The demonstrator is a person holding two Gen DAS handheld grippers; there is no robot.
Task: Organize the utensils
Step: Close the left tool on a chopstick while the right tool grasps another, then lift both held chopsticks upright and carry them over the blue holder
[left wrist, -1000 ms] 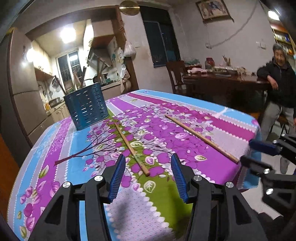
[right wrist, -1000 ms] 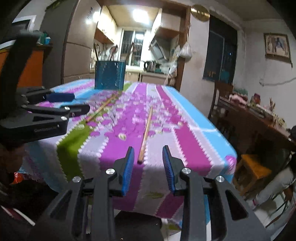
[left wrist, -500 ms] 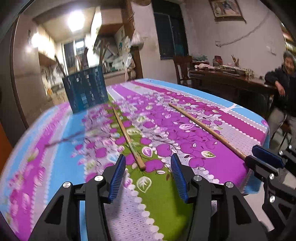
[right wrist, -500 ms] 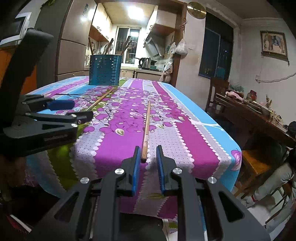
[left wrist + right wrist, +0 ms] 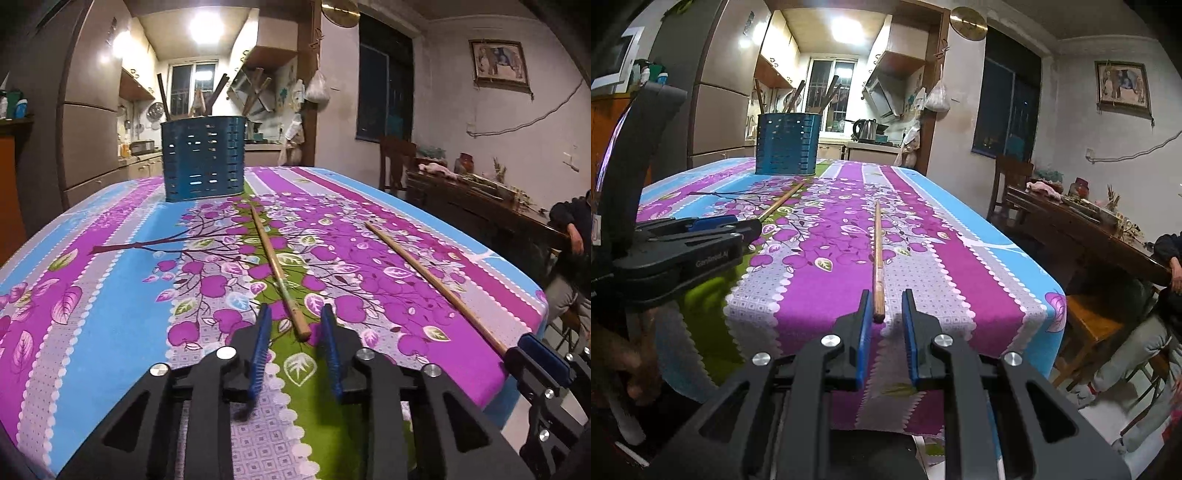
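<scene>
both sets of jaws have just been closing, the left gripper (image 5: 295,325) and right gripper (image 5: 884,308) each narrowly flanking a chopstick (image 5: 275,262) end unpressed near the table's (image 5: 1015,295) edge, bare cloth ahead, utensil holder (image 5: 204,157) far beyond.

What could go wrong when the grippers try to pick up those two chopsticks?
The left gripper and right gripper have just been closing, each with only a chopstick's near tip between its jaws, not yet pinched. Held so far back, the left chopstick or right chopstick might droop or twist. The right chopstick ends at the table edge; a bump could push it off. Utensils already in the holder may block the way in.
</scene>
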